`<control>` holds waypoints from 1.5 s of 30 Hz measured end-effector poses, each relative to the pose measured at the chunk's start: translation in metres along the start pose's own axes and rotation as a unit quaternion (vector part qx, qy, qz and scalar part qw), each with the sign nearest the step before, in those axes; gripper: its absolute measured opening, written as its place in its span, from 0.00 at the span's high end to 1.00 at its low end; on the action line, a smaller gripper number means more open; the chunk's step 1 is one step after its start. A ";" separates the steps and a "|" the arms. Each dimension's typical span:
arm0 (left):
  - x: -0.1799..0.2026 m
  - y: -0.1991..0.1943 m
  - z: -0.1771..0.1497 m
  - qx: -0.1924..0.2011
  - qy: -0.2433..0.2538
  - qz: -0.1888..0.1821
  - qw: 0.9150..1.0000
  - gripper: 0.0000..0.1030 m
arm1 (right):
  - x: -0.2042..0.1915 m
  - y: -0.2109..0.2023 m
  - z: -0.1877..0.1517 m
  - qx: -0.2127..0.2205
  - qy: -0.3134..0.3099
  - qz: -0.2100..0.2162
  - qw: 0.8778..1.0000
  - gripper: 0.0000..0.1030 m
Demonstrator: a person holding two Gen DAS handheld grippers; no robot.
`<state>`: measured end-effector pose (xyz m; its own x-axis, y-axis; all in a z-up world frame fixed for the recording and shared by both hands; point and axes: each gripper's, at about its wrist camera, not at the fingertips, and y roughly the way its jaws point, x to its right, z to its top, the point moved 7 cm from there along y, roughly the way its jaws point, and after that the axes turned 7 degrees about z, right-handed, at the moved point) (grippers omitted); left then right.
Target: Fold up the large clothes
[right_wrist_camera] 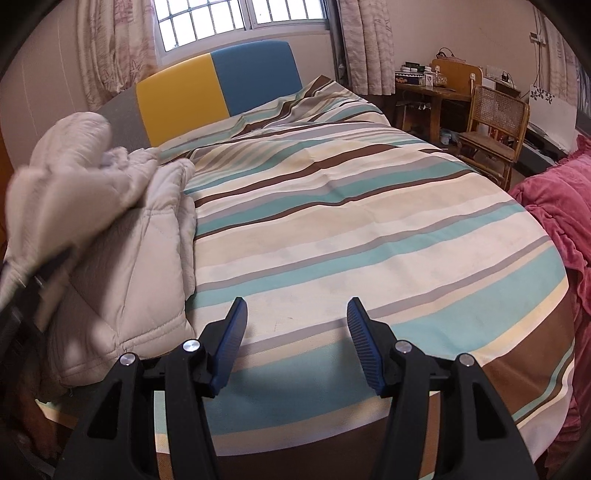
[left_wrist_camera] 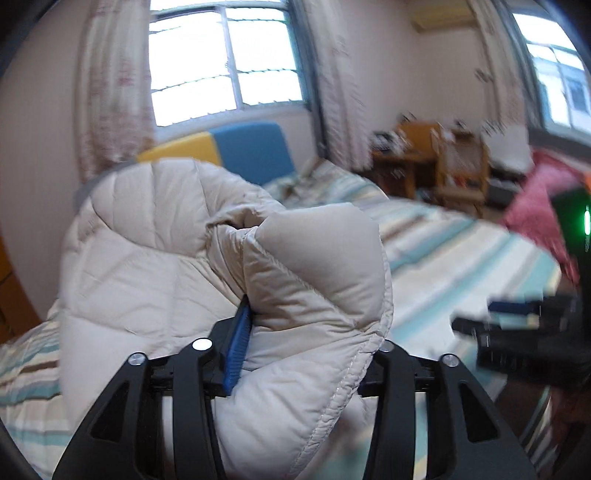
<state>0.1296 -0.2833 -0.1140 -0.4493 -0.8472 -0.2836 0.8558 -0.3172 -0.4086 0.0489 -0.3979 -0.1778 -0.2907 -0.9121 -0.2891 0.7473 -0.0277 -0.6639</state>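
Beige quilted jacket [left_wrist_camera: 177, 258] dominates the left-wrist view, and the left gripper [left_wrist_camera: 295, 347] has a thick padded fold of it between its jaws; the blue pad [left_wrist_camera: 236, 350] on the near finger presses into the fabric, the other finger is buried behind the puffed cloth; that's a firm clamp on the jacket, bunched and lifted off the bed. From the right-wrist view the same jacket [right_wrist_camera: 122, 236] sits at the left edge of the bed [right_wrist_camera: 369, 240], toward the near-left corner; its lower part lies flat on the striped cover, its upper part is hoisted and blurred, rising toward the yellow-and-blue headboard [right_wrist_camera: 218, 83]; the quilted hem reaches down to the bed's near edge. Over to the right gripper [right_wrist_camera: 297, 343]: jaws parted, both ribbed blue pads in plain sight, nothing between them; it hangs above the near edge of the bed, just beside the jacket's right border and apart from it. A pink blanket [right_wrist_camera: 554, 206] is heaped off the bed's right edge; a wicker chair [right_wrist_camera: 495, 122] and a wooden desk [right_wrist_camera: 424, 92] stand past the far-right corner; barred window [right_wrist_camera: 240, 18] above the headboard, curtains either side.
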 end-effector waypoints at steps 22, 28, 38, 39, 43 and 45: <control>-0.133 -0.073 -0.013 0.016 -0.221 -0.017 0.975 0.09 | -0.045 -0.037 0.039 0.057 -0.018 0.079 0.995 0.45; -0.265 -0.053 -0.049 -0.017 -0.371 0.171 0.913 0.14 | -0.101 -0.047 0.077 0.081 -0.076 0.118 0.987 0.45; -0.278 0.026 -0.037 -0.067 -0.399 0.163 0.900 0.22 | -0.238 -0.016 0.150 0.074 -0.189 0.199 0.959 0.46; -0.273 0.033 -0.033 -0.070 -0.394 0.156 0.903 0.22 | -0.248 -0.008 0.153 0.067 -0.199 0.201 0.957 0.46; -0.259 0.052 -0.024 -0.080 -0.377 0.147 0.911 0.22 | -0.271 0.038 0.164 0.039 -0.220 0.184 0.957 0.48; -0.254 0.059 -0.021 -0.085 -0.380 0.140 0.910 0.22 | -0.267 0.065 0.167 0.026 -0.221 0.165 0.961 0.49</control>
<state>0.2891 -0.0776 -0.0846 0.1435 -0.9553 0.2584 0.8281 -0.0271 -0.5599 0.2752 -0.2243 -0.0281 0.2405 -0.9591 -0.1494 0.7875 0.2828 -0.5476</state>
